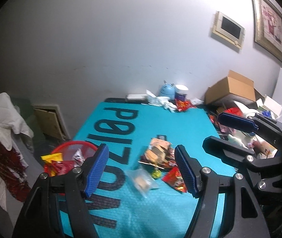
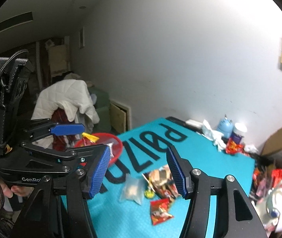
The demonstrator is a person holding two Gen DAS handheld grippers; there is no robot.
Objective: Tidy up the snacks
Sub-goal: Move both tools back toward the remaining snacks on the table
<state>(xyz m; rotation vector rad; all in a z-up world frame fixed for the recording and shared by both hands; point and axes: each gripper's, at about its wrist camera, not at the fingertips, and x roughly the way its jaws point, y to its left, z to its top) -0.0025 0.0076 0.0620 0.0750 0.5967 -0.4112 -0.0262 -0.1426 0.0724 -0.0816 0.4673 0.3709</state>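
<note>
A pile of snack packets (image 1: 157, 154) lies on the teal mat (image 1: 180, 127), with a clear bag (image 1: 143, 180) and a red packet (image 1: 174, 179) beside it. The pile (image 2: 161, 180), the clear bag (image 2: 131, 188) and the red packet (image 2: 158, 211) show in the right wrist view too. A red basket (image 1: 71, 154) holding several packets stands at the mat's left edge; it also shows in the right wrist view (image 2: 115, 144). My left gripper (image 1: 142, 170) is open and empty above the pile. My right gripper (image 2: 138, 171) is open and empty, to the right of the left one (image 1: 216, 130).
A blue container (image 1: 166, 90), a white-lidded jar (image 1: 181, 92), crumpled tissue (image 1: 160, 100) and red packets (image 1: 183, 105) stand at the mat's far edge. A cardboard box (image 1: 232, 88) and clutter lie to the right. A white quilted cloth (image 1: 0, 119) hangs on the left.
</note>
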